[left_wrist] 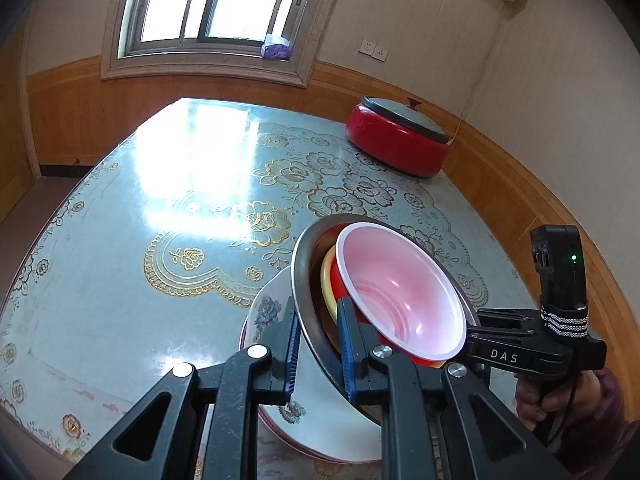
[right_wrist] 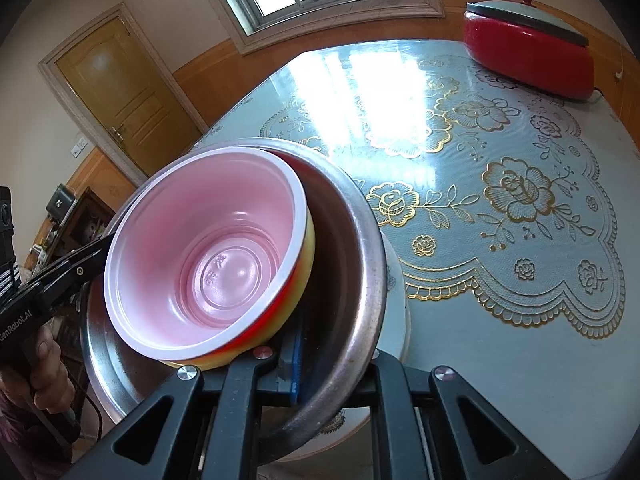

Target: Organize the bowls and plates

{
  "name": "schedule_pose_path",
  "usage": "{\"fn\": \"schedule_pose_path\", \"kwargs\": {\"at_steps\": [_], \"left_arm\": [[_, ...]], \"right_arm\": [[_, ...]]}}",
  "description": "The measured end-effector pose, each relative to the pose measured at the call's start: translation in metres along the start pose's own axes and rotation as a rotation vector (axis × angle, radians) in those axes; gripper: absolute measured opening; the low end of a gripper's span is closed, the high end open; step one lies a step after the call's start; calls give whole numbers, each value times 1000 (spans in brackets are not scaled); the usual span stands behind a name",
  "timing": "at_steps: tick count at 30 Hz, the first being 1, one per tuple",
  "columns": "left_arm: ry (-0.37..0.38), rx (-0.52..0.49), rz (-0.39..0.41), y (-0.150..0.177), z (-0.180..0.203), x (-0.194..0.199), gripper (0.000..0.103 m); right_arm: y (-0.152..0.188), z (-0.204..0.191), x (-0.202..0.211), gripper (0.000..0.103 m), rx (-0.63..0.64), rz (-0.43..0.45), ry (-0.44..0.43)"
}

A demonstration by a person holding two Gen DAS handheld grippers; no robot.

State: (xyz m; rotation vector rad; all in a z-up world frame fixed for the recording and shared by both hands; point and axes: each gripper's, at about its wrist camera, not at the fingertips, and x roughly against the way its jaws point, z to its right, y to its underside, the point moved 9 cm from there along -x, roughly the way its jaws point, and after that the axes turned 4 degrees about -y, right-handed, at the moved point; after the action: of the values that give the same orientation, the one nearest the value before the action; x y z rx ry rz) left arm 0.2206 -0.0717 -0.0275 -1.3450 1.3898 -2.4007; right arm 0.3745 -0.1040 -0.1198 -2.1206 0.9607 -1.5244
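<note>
A steel bowl (left_wrist: 304, 304) (right_wrist: 356, 264) holds nested bowls: a red bowl with a pink inside (left_wrist: 404, 292) (right_wrist: 208, 252) on a yellow one (left_wrist: 328, 280) (right_wrist: 304, 280). It sits tilted above a stack of white floral plates (left_wrist: 320, 412) (right_wrist: 400, 320) on the table. My left gripper (left_wrist: 320, 344) is shut on the steel bowl's near rim. My right gripper (right_wrist: 332, 364) is shut on the rim's opposite side; it also shows in the left wrist view (left_wrist: 480, 332). The left gripper shows at the left in the right wrist view (right_wrist: 96, 252).
A red electric pot with a grey lid (left_wrist: 400, 140) (right_wrist: 528, 52) stands at the table's far right corner. The table (left_wrist: 180, 208) (right_wrist: 500, 320) has a glossy blue-grey cover with gold flowers. Walls run close behind and to the right; a door (right_wrist: 120, 92) is far left.
</note>
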Motion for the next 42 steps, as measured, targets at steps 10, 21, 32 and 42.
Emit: {"fn": "schedule_pose_path", "kwargs": {"at_steps": [10, 21, 32, 42], "left_arm": [[134, -69, -84, 8, -16, -29, 18], [341, -270, -201, 9, -20, -43, 18], [356, -317, -209, 1, -16, -56, 18], [279, -290, -209, 8, -19, -62, 19]], "right_arm": [[8, 0, -8, 10, -92, 27, 136], [31, -16, 0, 10, -343, 133, 341], [33, -13, 4, 10, -392, 159, 385], [33, -6, -5, 10, -354, 146, 337]]}}
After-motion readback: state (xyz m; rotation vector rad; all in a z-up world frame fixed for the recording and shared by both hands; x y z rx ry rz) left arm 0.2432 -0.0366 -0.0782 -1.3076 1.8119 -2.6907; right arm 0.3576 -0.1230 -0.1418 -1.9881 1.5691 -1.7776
